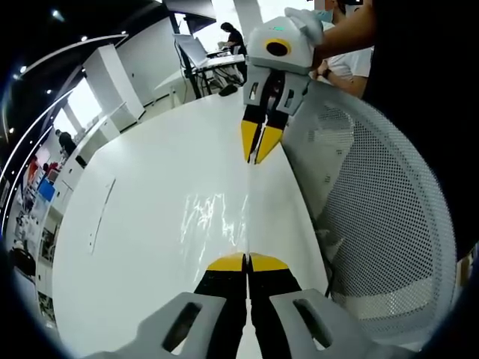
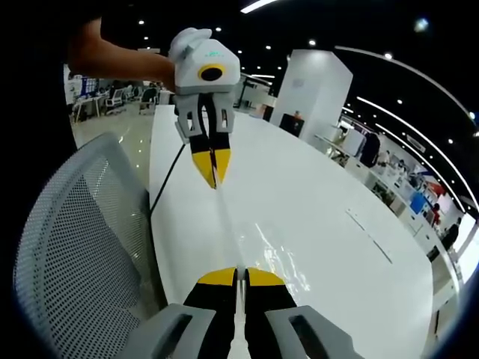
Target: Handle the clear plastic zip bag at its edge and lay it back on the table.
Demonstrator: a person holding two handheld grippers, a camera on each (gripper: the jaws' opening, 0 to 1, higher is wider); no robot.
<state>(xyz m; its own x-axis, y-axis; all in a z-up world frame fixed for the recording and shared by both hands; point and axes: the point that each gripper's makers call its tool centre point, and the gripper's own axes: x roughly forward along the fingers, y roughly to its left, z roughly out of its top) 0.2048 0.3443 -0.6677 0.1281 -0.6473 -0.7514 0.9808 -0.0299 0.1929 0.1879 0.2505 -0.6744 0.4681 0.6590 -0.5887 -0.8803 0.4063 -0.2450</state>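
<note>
Pinched at the bottom of the left gripper view, the clear zip bag [image 1: 217, 217] is stretching edge-on between the left claw [image 1: 247, 262] and the right claw [image 1: 258, 153] at upper centre, both closing on its opposite edges. They are likely holding it taut above the white bench [image 1: 135, 224], beside a mesh chair [image 1: 389, 224], so it lands flat; no writing is readable.

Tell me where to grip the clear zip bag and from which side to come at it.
Grip the clear zip bag at its two opposite ends, coming in along its length. It hangs taut over the white table, seen edge-on, and the left hand-held gripper and right hand-held gripper are shut on those ends, probably the only firm holds.
</note>
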